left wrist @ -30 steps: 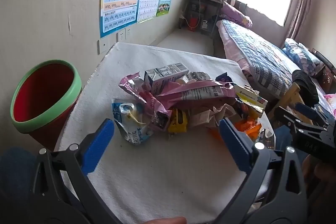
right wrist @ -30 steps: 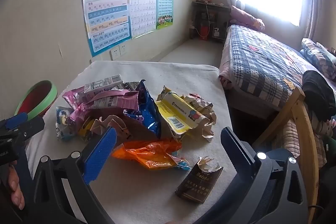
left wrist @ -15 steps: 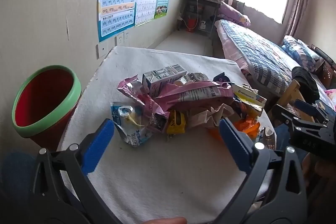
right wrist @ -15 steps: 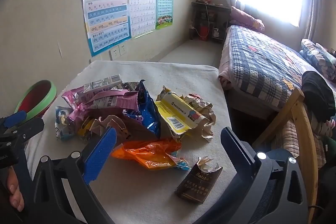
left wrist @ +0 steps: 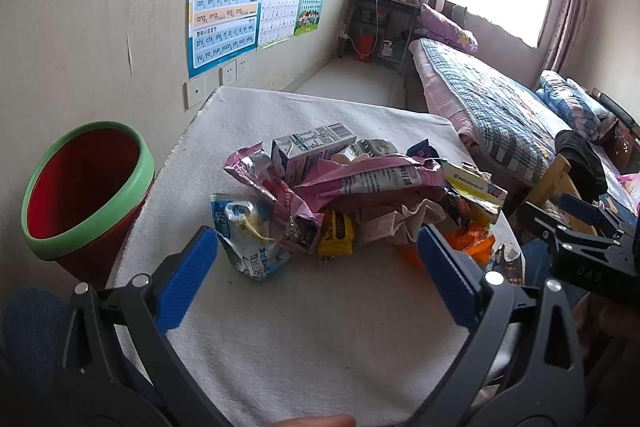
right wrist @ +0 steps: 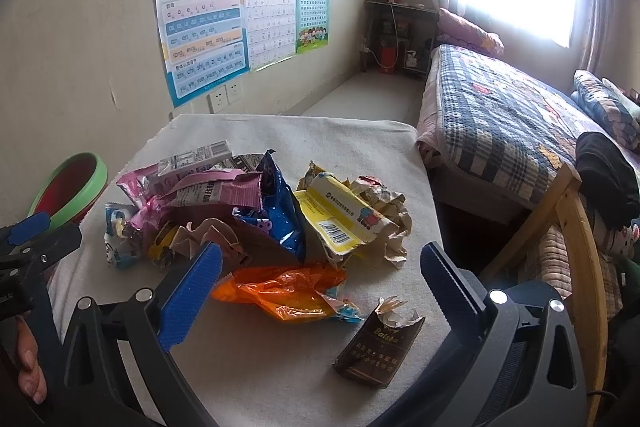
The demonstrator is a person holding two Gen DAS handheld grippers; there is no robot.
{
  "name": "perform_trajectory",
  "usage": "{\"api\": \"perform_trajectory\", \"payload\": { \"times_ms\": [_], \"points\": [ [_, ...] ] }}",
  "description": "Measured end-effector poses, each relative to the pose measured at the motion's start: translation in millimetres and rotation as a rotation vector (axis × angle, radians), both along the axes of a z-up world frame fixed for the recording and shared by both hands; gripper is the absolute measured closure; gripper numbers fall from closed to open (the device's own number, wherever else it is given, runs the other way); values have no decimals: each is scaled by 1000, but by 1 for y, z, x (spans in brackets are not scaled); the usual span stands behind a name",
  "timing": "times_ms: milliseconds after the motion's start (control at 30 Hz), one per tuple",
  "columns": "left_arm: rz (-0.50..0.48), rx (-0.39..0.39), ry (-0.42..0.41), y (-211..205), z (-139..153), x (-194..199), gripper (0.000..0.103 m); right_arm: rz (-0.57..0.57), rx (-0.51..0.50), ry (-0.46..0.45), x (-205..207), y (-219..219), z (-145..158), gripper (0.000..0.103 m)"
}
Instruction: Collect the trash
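Ahead of both jaws: trash pile [left wrist: 352, 195] | left gripper [left wrist: 318, 267] wide | right gripper [right wrist: 320, 279] wide

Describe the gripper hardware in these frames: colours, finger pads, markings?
Both match. The left gripper and right gripper each have a dark grey, curved forked frame with silver rivets at the pivots. The fingers carry blue ribbed pads. Seen from the left wrist, the right unit's side is black with pale "DAS" lettering. No cables show. A bare hand grips the left unit.
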State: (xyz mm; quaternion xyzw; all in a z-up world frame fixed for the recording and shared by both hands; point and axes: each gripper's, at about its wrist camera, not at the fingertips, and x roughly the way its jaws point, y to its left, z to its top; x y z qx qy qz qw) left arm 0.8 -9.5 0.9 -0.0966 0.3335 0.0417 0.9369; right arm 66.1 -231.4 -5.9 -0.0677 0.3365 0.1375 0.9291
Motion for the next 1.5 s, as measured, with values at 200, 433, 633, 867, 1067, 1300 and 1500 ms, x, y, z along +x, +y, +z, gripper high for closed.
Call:
{"api": "perform_trajectory", "payload": {
  "times_ms": [200,433,633,867,1067,1300,1500],
  "points": [
    [-1,3,1,-3,2,-1,5,-8,1,-5,-1,-1,0,7],
    [0,-1,2,0,-1,0,5,-7,1,-5,-1,-2,1,7],
    [1,-3,2,1,-1,0,5,-7,1,-5,-1,-1,1,7],
    [1,-4,3,0,-2,-1,5,-7,1,-3,-1,-2,0,7],
    [1,-4,4,0,-2,1,5,-8,2,-2,-1,-2,-1,7],
    [6,-6,6,1,-2,1,5,-7,2,-1,0,-2,-1,7],
    [13,-13,8,2,-3,1,5,-7,2,-1,0,-2,-1,7]
  ]
}}
